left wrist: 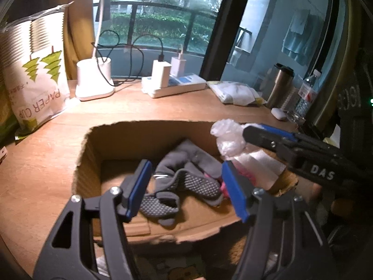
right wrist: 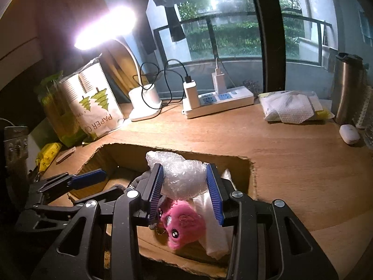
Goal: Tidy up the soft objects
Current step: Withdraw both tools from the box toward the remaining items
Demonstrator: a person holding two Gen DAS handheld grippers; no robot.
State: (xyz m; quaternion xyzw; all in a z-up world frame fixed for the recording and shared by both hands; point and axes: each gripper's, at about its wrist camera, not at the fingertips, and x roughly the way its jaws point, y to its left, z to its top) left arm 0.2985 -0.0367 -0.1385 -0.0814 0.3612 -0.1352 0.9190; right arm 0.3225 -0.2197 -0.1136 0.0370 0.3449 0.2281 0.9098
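An open cardboard box [left wrist: 149, 126] [right wrist: 228, 155] sits on the wooden desk. Inside lie grey fabric pieces with dotted grip patches [left wrist: 186, 170], a pink plush toy [right wrist: 184, 224] and a white sheet [right wrist: 214, 231]. My left gripper [left wrist: 186, 186] hangs open over the grey fabric, its blue pads wide apart and touching nothing. In the right wrist view the left gripper [right wrist: 112, 182] reaches in over the box's left edge. My right gripper [right wrist: 184, 182] [left wrist: 251, 133] is shut on a wad of clear bubble wrap [right wrist: 181, 175] [left wrist: 228, 137], held above the box's right side over the plush toy.
Along the back of the desk stand a bag of paper cups [left wrist: 37, 81], a lit lamp's white base [left wrist: 93, 81], a power strip with chargers [left wrist: 177, 86], a white packet [left wrist: 235, 91], a steel tumbler [left wrist: 279, 86] and a water bottle [left wrist: 307, 93]. A white earbud case [right wrist: 349, 134] lies right.
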